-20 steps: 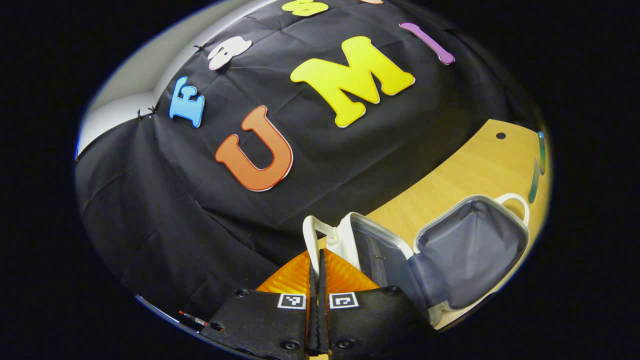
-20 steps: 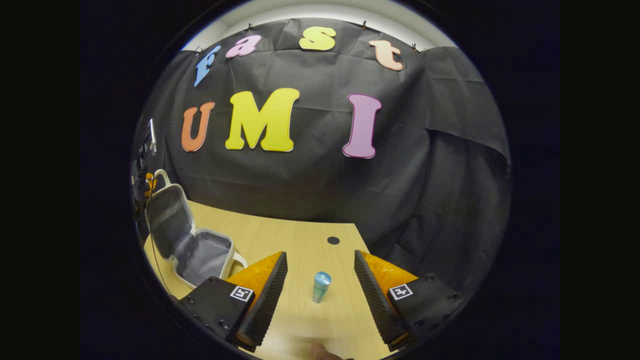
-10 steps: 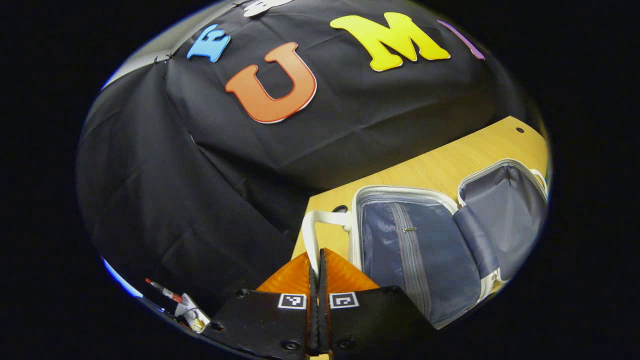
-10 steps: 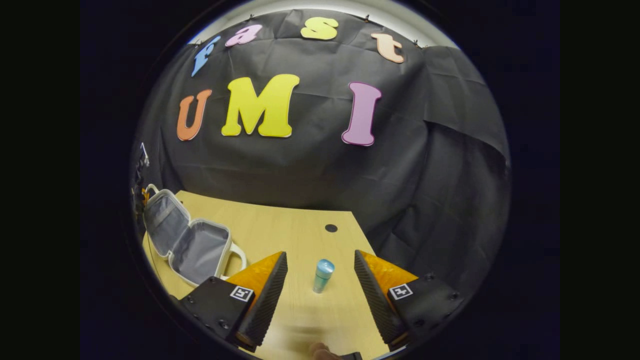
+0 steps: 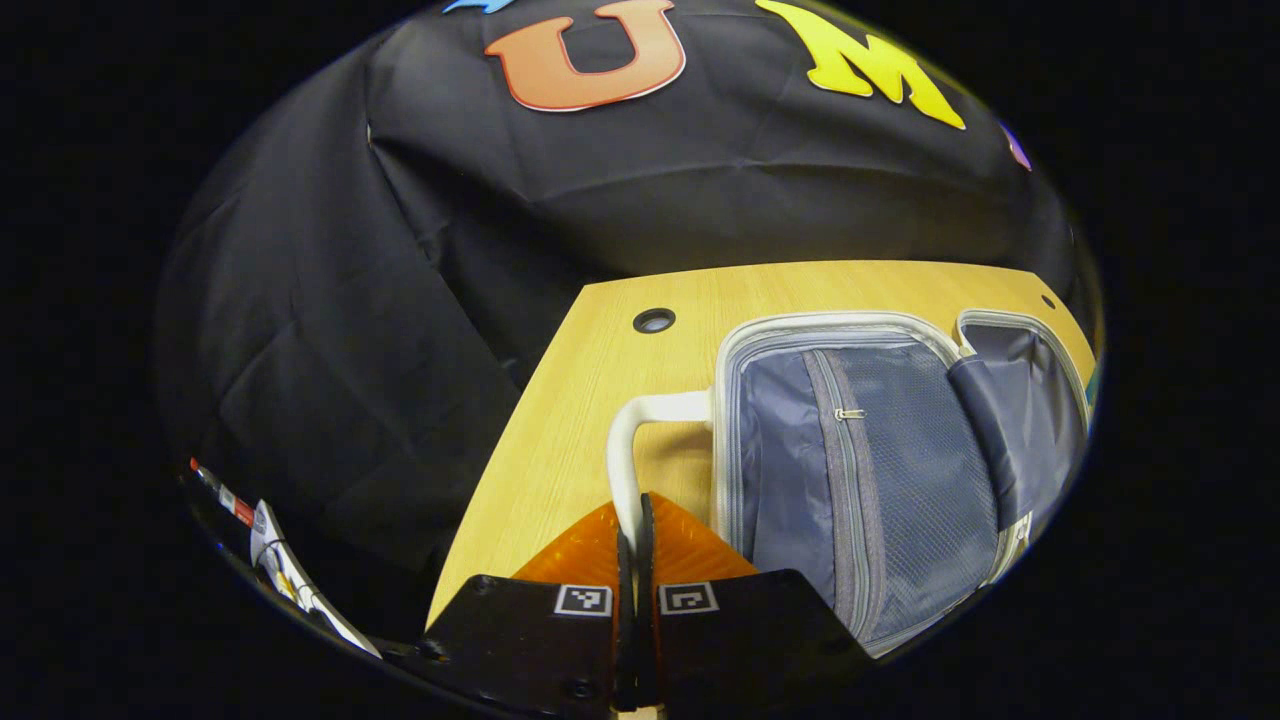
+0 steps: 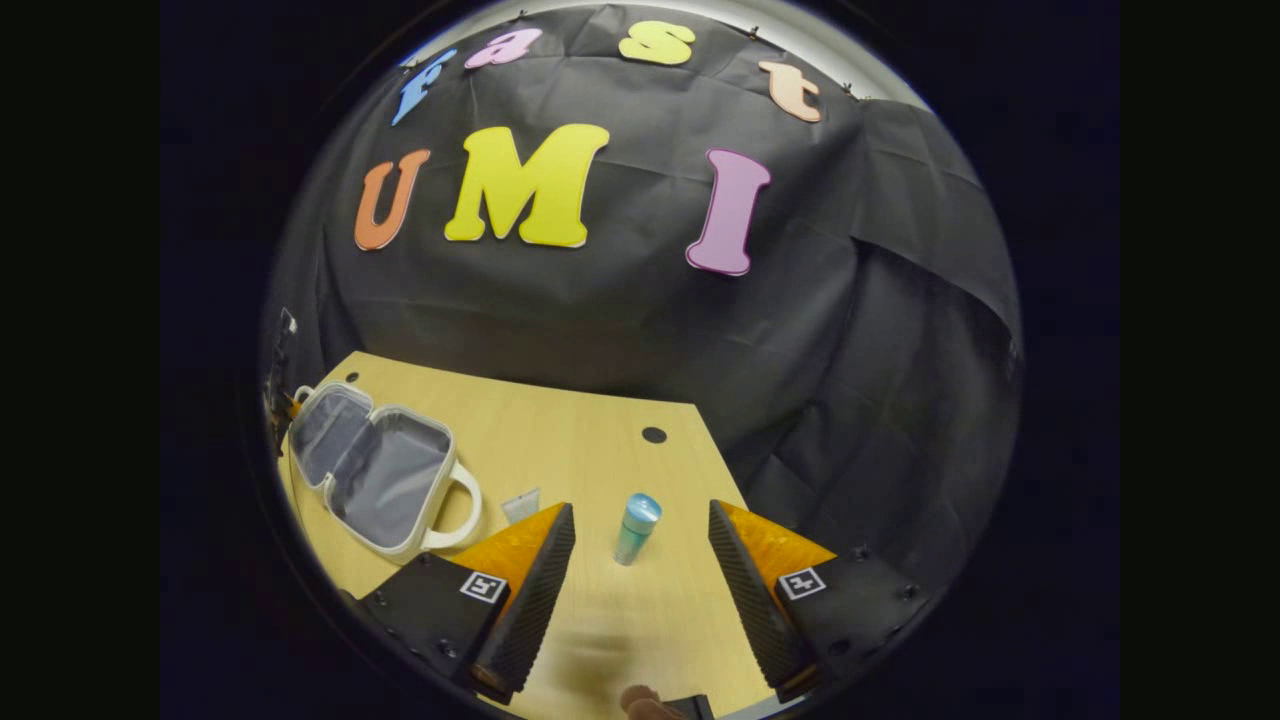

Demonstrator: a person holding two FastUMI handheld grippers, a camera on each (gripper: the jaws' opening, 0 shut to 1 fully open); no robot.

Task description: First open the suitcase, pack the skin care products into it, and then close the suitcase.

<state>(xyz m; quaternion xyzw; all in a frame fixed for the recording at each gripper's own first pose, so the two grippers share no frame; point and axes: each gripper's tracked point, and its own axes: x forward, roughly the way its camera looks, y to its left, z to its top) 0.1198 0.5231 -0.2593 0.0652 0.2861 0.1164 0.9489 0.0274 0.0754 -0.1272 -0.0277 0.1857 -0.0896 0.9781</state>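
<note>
**Suitcase lid laid flat, bottle waiting between open fingers**

Lowered since the earlier frames, the suitcase now lies fully open on the table, both grey-lined halves flat where the lid half stood tilted a second ago. In the left gripper view the left gripper points down along the tabletop, its jaws pressed together on the white handle of the near half; the handle's loop rises from between the fingertips and bends toward the case rim. A zipped mesh pocket runs across that half. Bare wood lies to the left of the handle up to the table's edge, with a round grommet hole near the back.

In the right gripper view the right gripper hovers level above the table, jaws spread wide and holding nothing. A small blue-capped bottle stands upright ahead between the fingers, touching neither. A pale flat item, possibly a sachet, lies between the suitcase's other handle and the left finger. Open tabletop surrounds the bottle.
</note>
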